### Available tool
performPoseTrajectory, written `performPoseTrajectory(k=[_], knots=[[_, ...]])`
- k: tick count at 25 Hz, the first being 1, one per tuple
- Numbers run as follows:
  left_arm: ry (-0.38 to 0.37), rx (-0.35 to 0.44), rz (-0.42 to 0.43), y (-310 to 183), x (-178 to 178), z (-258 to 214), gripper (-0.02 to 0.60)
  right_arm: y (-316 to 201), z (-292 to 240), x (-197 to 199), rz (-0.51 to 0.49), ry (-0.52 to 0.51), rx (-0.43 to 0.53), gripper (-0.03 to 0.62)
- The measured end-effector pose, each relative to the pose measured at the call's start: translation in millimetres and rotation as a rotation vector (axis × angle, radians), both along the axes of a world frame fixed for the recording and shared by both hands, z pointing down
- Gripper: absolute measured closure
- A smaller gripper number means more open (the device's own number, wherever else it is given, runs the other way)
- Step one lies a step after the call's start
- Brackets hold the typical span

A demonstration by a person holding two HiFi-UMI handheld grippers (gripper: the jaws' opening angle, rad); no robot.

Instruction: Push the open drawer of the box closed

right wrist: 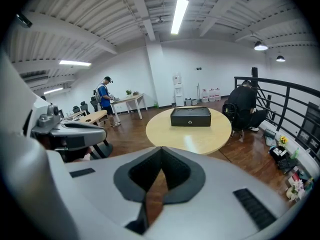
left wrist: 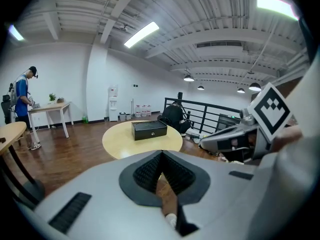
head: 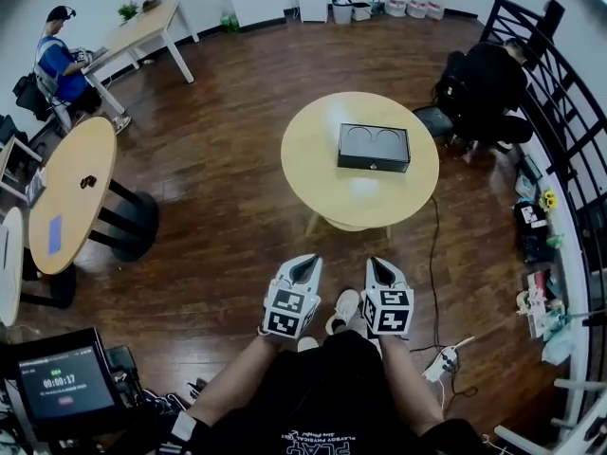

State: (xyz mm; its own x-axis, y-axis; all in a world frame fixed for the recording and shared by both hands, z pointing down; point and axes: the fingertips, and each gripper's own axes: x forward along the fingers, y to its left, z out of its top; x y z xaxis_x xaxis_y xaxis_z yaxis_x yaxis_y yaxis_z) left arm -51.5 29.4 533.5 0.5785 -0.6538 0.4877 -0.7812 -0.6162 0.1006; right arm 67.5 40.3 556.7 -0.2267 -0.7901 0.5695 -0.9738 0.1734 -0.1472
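A black box (head: pixel 374 147) lies on the round wooden table (head: pixel 322 173), with two round recesses in its top. Its front with a small knob faces me (left wrist: pixel 149 129) (right wrist: pixel 190 117); how far the drawer stands out I cannot tell. My left gripper (head: pixel 307 263) and right gripper (head: pixel 377 266) hang side by side over the floor, well short of the table and far from the box. Both are shut with nothing in them: the dark pads meet at the tips in the left gripper view (left wrist: pixel 161 155) and in the right gripper view (right wrist: pixel 161 150).
A cable (head: pixel 434 254) runs over the wooden floor to a power strip (head: pixel 442 362) at my right. A person in black (head: pixel 488 88) crouches behind the table by a black railing (head: pixel 569 112). Other tables (head: pixel 71 192) and a seated person (head: pixel 59 64) are at left.
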Motion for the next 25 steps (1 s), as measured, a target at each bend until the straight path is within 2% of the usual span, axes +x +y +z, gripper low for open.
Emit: performPoseTrajectory(k=[7, 14, 22, 25], knots=[[0.057, -0.029, -0.001, 69.5, -31.1, -5.6, 0.584, 75.3, -7.0, -35.3, 0.008, 0.018, -0.003, 0.588], [0.086, -0.001, 0.036, 132.1, -30.7, -22.5, 0.584, 141.0, -21.5, -41.3, 0.039, 0.021, 0.02, 0.588], [0.108, 0.039, 0.038, 127.2, -23.1, -35.9, 0.584, 135.2, -48.2, -28.3, 0.073, -0.005, 0.084, 0.588], [0.114, 0.054, 0.024, 119.7, -25.2, -40.8, 0.584, 129.1, -59.6, -30.1, 0.076, 0.007, 0.135, 0.588]])
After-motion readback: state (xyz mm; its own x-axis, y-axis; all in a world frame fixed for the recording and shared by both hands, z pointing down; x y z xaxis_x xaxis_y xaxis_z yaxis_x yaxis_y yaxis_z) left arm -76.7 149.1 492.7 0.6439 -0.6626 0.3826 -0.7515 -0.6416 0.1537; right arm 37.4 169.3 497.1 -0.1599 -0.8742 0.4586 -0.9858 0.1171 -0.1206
